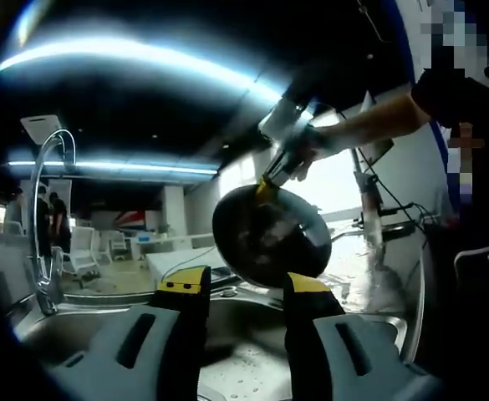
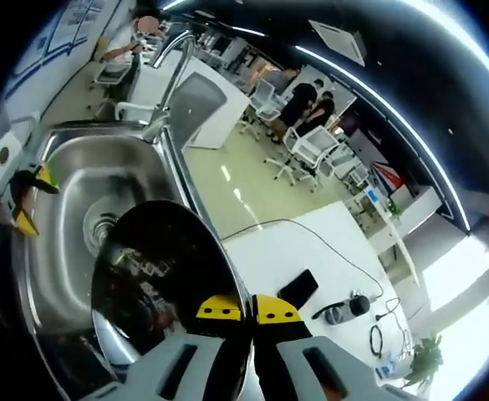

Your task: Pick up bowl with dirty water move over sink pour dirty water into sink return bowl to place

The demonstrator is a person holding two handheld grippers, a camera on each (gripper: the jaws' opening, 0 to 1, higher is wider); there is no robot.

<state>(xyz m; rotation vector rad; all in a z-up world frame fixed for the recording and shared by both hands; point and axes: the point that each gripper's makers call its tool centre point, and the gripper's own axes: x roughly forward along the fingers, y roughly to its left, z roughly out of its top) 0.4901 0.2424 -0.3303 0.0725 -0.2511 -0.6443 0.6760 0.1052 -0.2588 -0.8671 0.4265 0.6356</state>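
Note:
A dark, shiny metal bowl [image 2: 156, 276] hangs tilted on its side above the steel sink [image 2: 77, 180], its inside turned toward the drain [image 2: 102, 227]. My right gripper [image 2: 248, 311] is shut on the bowl's rim. In the left gripper view the same bowl [image 1: 269, 238] hangs over the sink [image 1: 252, 351], with the right gripper [image 1: 271, 185] clamped on its upper rim, held by a person's hand. My left gripper [image 1: 244, 282] stands open just in front of the bowl with nothing between its jaws. It also appears at the sink's left edge [image 2: 28, 200].
A tall curved faucet [image 1: 48, 209] rises at the sink's back edge [image 2: 170, 71]. Beside the sink is a white counter [image 2: 311, 242] with a phone [image 2: 298, 288] and cables. Office chairs and people [image 2: 307, 104] are further off. The person's arm [image 1: 378, 121] reaches in from the right.

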